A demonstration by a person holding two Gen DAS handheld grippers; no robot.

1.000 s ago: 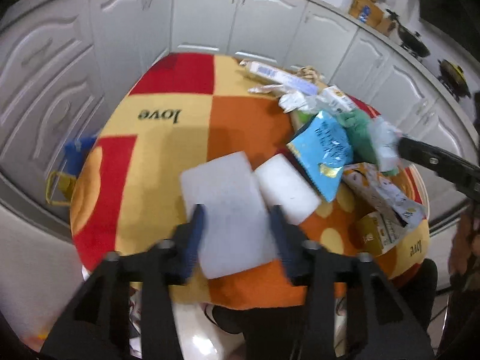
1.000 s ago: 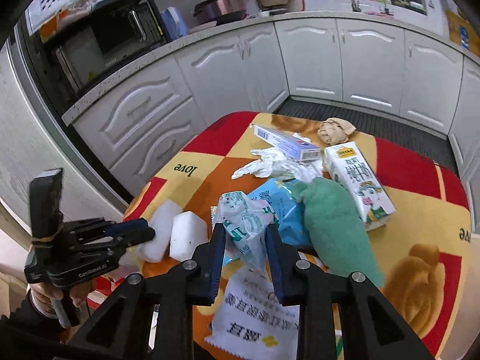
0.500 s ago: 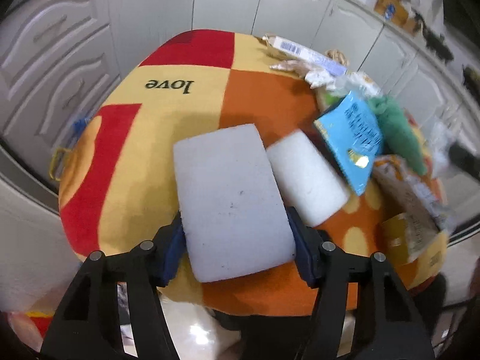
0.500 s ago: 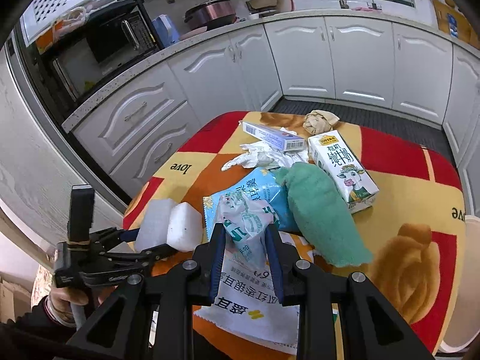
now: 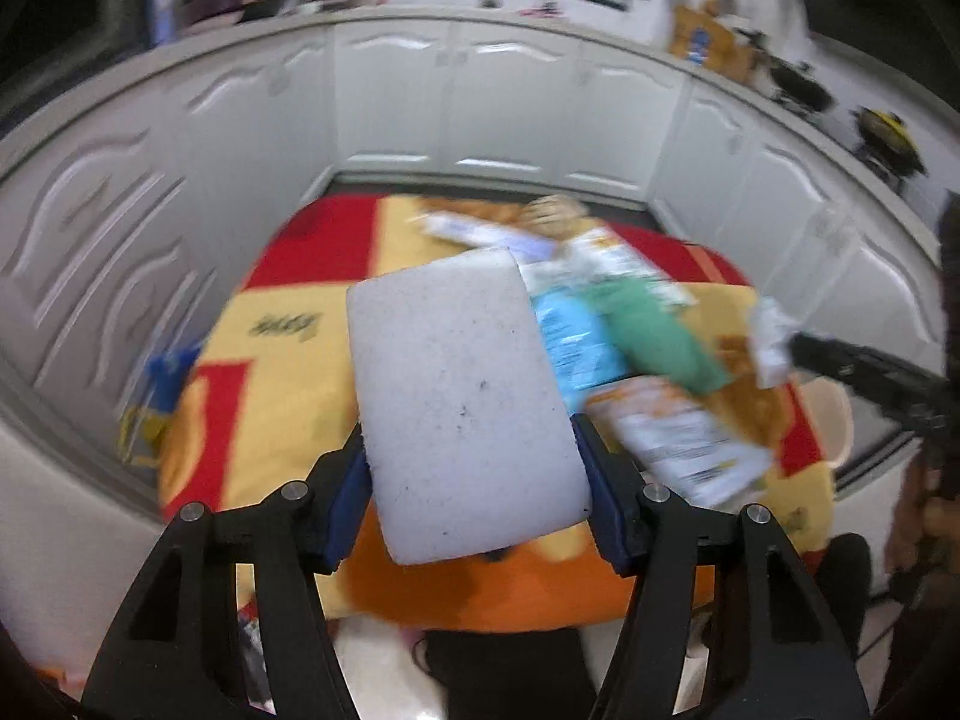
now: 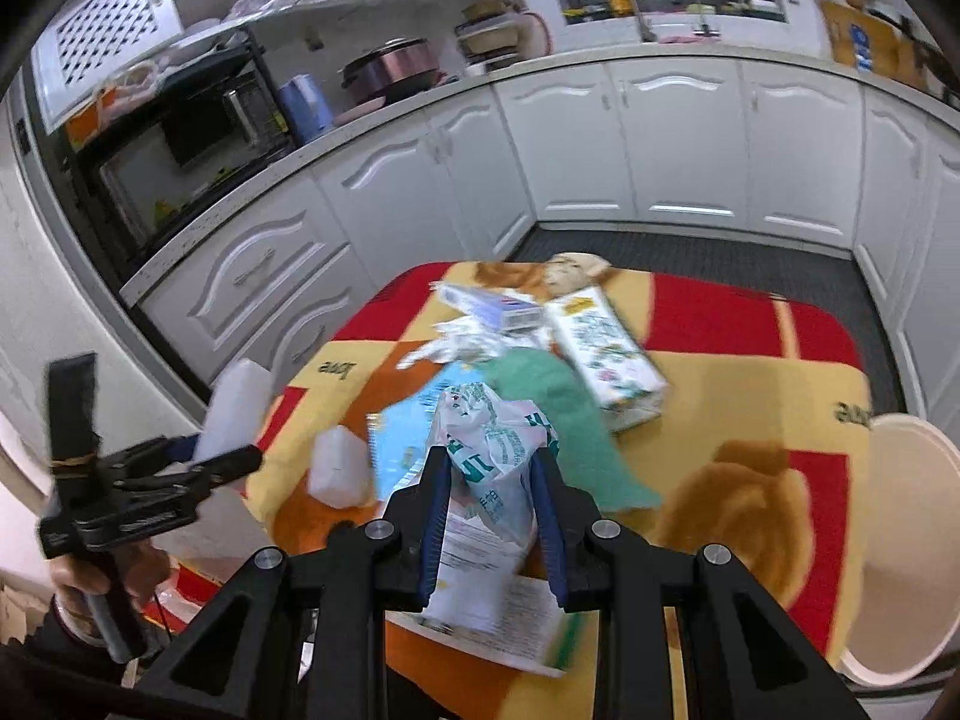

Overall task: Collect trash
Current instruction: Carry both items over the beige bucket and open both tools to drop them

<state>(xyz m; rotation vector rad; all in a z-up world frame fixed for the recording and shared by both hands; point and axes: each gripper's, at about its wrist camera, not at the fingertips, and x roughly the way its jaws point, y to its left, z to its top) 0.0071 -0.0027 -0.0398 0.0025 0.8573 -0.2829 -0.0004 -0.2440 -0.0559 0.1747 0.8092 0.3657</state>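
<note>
The counter (image 6: 750,378), under its red, yellow and orange cloth, carried most of the rubbish. A pale bin (image 6: 900,540) stood just beside its right-hand edge.

The biggest piece in hand was the white foam slab (image 5: 462,396). It looked light, squashy and a bit springy, so the sensible hold was across its short width near one end. That was where the left hand-held gripper (image 5: 474,495) had it: its jaws had just been widening, yet the blue pads pressed on both long edges, and the slab stood clear above the counter, tilted away from the camera. A second, smaller foam block (image 6: 339,468) lay on the cloth near the counter's left edge.

The crumpled printed wrapper (image 6: 486,450) looked thin, almost weightless, crackly and liable to slip, best pinched through its bunched middle. The right hand-held gripper (image 6: 489,516) was clamped tight on it, the wrapper sticking up between the pads over a flat printed packet (image 6: 498,594).
</note>
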